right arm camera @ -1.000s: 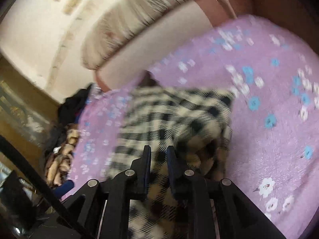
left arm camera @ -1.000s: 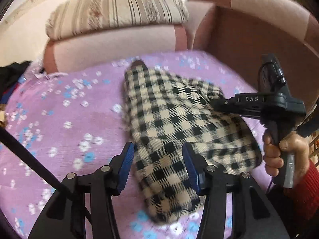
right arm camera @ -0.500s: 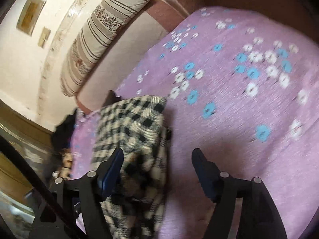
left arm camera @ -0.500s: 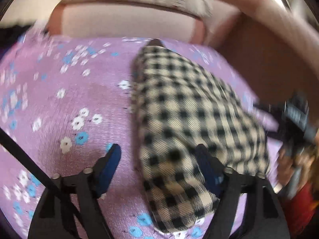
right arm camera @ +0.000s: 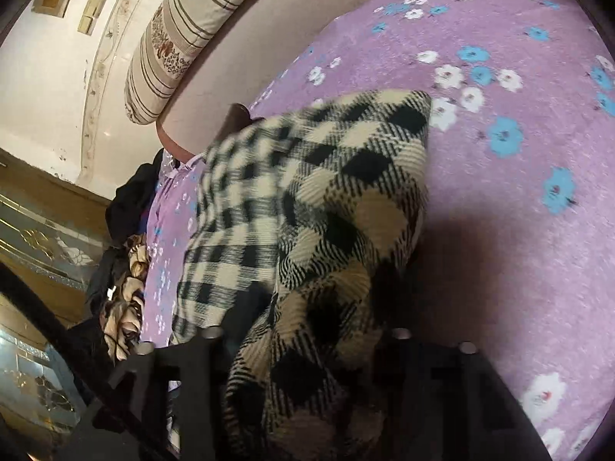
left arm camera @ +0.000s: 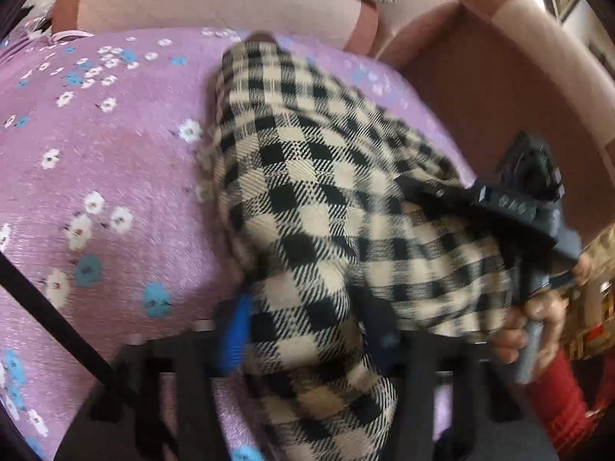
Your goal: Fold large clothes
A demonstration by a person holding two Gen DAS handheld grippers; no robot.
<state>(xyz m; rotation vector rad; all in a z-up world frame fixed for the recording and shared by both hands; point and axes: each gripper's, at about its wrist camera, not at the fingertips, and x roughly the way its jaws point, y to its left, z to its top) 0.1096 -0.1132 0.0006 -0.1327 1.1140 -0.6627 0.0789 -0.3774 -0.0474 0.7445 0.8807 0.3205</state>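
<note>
Checked garment (left arm camera: 326,192), already narrowed to a long strip, lying lengthwise on the purple flowered bed cover (left arm camera: 115,192), far end toward the pink backrest (left arm camera: 211,0), near end bunched and lifted off the bed. Gathered between the blue pads of the left tongs (left arm camera: 307,326), having just been closing, cloth filling the gap and apparently pinched. Likewise at the right tongs (right arm camera: 319,322): just been closing, a thick fold of the check wedged between both fingers, seemingly gripped. Judged as the start of a crosswise fold, near end taken up at both corners. Next, probably: raise both corners together, carry them level toward the far end, lay edge on edge without dragging the lower layer. From the left wrist only: the right tongs from the side, the hand (left arm camera: 538,319) on the handle, a red sleeve (left arm camera: 561,403). From the right wrist only: a striped pillow (right arm camera: 180,30) and a heap of other clothes (right arm camera: 123,288) past the bed's far side.
</note>
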